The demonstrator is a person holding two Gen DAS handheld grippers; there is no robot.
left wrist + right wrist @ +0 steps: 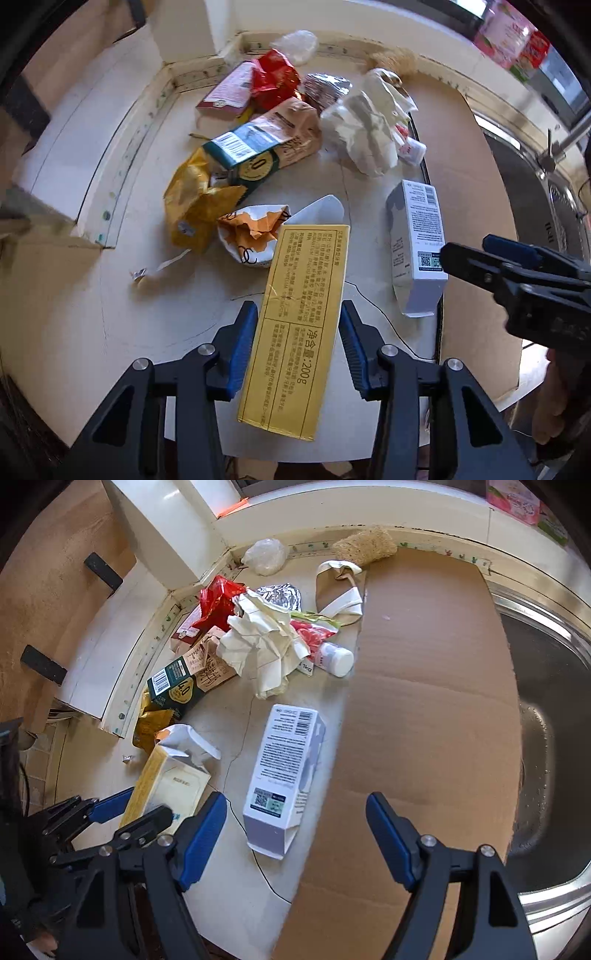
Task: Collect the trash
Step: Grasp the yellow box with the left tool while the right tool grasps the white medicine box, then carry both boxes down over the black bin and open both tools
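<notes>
A long yellow box [303, 280] printed with text lies on the pale counter [110, 314], and the blue pads of my left gripper [299, 314] are closed against its two long sides. Its far end rests on a torn orange-and-white wrapper [251, 236]. A white box [288, 771] with barcodes lies flat beside the cardboard. My right gripper [295, 801] hangs open just above the near end of this white box, touching nothing. In the left wrist view the right gripper [465, 247] comes in from the right at the white box [415, 236]. The right wrist view shows the left gripper [147, 805] on the yellow box [170, 786].
A pile of trash fills the counter's back corner: a green-and-brown carton [266, 147], crumpled white paper [365, 133], a red wrapper [273, 79], a yellow bag [195, 210] and a white bottle [334, 657]. A cardboard sheet [424, 701] covers the right side. A steel sink [546, 701] lies beyond it.
</notes>
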